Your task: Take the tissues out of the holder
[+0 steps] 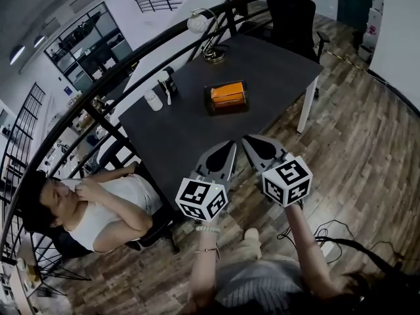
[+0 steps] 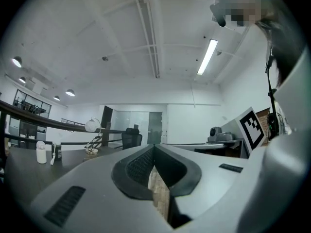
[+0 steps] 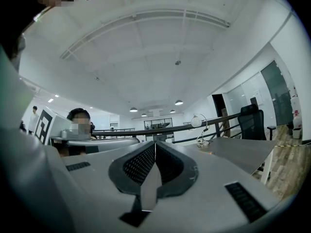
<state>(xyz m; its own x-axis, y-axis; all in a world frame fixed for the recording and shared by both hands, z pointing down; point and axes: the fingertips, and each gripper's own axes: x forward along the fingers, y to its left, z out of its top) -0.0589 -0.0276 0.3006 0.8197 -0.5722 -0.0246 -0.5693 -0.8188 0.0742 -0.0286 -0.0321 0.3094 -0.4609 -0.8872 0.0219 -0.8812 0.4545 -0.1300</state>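
Here, the left tool point(image 1: 228, 147) and the right tool point(image 1: 248, 140) are each fully closed and hold nothing, side by side near the bench point(image 1: 177, 133) edge; the tissue holder point(image 1: 226, 98) stands mid-bench, well apart from both; only the head view shows it; both gripper views show ceiling and a lamp point(image 3: 197, 122).

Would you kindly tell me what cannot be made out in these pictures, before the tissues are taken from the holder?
Orange tissue pack in its dark holder: head view, too small to tell whether a sheet sticks up.
Same holder: absent from the left gripper view, where the grey body of the left gripper fills the lower half.
Small white bottle and dark bottle on the grey table: head view, too small to identify.
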